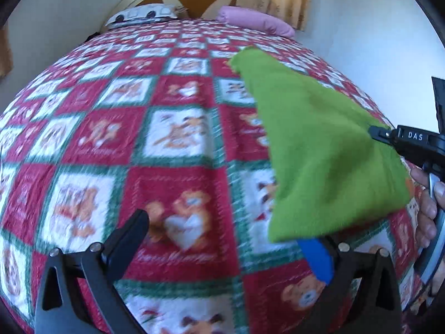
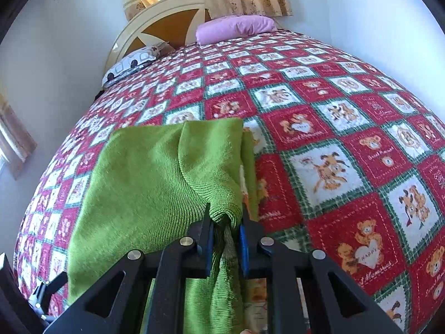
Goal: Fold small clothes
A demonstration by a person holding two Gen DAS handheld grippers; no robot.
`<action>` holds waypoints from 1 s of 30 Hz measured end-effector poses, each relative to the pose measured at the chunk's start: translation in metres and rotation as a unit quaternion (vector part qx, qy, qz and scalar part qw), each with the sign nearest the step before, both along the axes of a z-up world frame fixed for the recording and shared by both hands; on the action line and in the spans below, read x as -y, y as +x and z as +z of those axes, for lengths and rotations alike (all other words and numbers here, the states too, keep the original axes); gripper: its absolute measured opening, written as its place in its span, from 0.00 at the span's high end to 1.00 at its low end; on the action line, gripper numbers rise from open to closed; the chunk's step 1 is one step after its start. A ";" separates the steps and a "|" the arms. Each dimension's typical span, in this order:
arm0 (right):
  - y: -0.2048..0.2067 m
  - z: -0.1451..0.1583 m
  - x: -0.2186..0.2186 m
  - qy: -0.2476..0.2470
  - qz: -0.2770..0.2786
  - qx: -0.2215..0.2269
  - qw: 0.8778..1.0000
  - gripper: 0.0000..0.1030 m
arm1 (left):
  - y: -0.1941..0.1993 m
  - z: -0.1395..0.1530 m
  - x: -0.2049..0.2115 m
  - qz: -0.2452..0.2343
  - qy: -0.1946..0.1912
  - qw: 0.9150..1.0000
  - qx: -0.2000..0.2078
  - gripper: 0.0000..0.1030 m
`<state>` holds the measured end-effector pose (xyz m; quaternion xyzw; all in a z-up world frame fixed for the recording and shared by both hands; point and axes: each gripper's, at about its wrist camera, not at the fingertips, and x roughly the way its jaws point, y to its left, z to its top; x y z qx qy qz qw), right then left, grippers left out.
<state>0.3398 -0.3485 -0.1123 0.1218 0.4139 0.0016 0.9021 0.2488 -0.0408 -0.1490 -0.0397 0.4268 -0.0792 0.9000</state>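
A red, white and green teddy-bear quilt (image 2: pixel 347 144) filled both views. Across the left centre of the right wrist frame draped a green knitted garment (image 2: pixel 155 183), ribbed and loosely folded, one bunched edge pinched in the right gripper (image 2: pixel 225 222). Lower in the left wrist view, the left gripper (image 1: pixel 230 239) stood spread wide, holding nothing.

Bed quilt (image 2: pixel 333 128): 2 pillows (image 2: pixel 236 27), green cloth (image 2: pixel 144 183).

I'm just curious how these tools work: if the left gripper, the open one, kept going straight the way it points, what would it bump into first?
Most likely the bed's teddy-bear quilt. The left gripper points down at bare quilt between its wide-open fingers; the green cloth hangs off to its right, though its lower edge may brush the right finger. Depth is hard to judge.
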 end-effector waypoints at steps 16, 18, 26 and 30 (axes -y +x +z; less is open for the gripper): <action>0.008 0.049 -0.024 -0.051 0.092 0.085 0.991 0.65 | -0.008 0.071 0.017 -0.010 -0.013 0.992 0.122 0.00; 0.026 0.042 -0.037 -0.033 0.131 0.061 0.989 0.65 | 0.019 0.067 0.031 -0.007 0.012 0.993 0.115 0.00; 0.068 -0.013 -0.034 -0.049 0.126 -0.020 0.991 0.66 | 0.063 0.020 0.034 0.004 0.060 0.997 0.058 0.00; 0.071 -0.018 -0.037 -0.065 0.124 -0.010 0.990 0.66 | 0.067 0.011 0.033 0.016 0.041 0.997 0.062 0.00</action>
